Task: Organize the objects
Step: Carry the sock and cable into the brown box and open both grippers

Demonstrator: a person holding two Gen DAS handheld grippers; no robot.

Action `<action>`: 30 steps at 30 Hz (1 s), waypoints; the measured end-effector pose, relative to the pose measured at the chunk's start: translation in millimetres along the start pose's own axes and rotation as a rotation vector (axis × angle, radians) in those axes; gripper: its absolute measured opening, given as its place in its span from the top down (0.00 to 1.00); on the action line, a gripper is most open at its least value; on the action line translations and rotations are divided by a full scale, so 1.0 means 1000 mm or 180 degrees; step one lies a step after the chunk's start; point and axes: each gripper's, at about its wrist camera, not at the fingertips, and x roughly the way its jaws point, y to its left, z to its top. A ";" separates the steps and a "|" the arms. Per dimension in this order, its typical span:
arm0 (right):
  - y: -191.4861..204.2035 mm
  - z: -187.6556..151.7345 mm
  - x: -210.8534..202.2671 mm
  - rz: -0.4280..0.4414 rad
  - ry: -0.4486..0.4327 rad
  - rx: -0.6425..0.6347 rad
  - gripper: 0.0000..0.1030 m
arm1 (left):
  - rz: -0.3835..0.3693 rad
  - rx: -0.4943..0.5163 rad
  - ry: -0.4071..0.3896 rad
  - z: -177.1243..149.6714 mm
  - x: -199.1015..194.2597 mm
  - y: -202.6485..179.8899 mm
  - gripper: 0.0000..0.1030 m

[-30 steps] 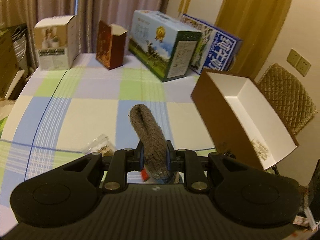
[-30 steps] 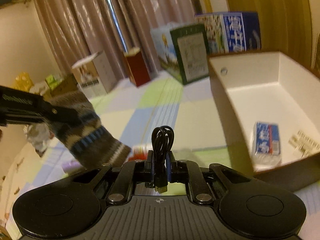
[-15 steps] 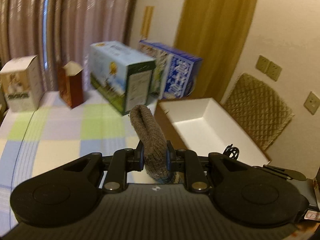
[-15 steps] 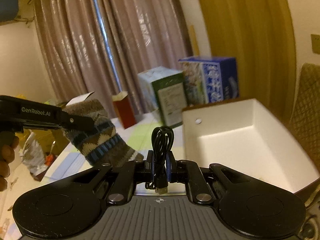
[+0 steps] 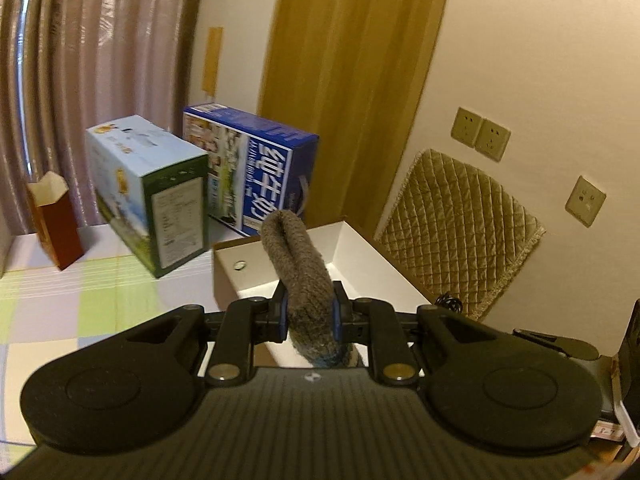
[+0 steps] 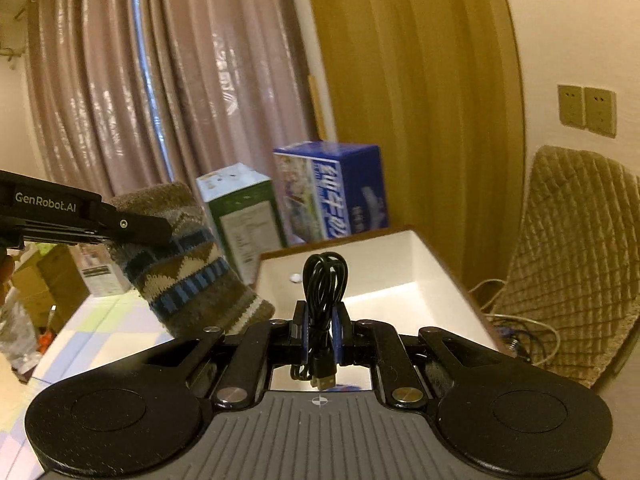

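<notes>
Halfway-ish: my left gripper (image 5: 308, 316) pinches the sock (image 5: 298, 264), my right gripper (image 6: 320, 336) clamps the coiled cable (image 6: 324, 280), both above the white box (image 6: 424, 264), nothing dropped in yet.

A brown knitted sock (image 5: 298, 268) with blue and cream zigzag bands is held in the air, pinched at mid-length, its rounded end pointing up over the near wall of the open box (image 5: 360, 252); a coiled black cable (image 6: 323, 280) is held upright, its plug hanging below; the box, white inside and brown outside, is seen at the table's far right corner.
</notes>
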 end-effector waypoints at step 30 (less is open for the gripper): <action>-0.078 -0.008 0.105 -0.0074 0.0677 0.0126 0.92 | 0.0317 0.0202 0.0885 -0.005 0.189 -0.016 0.63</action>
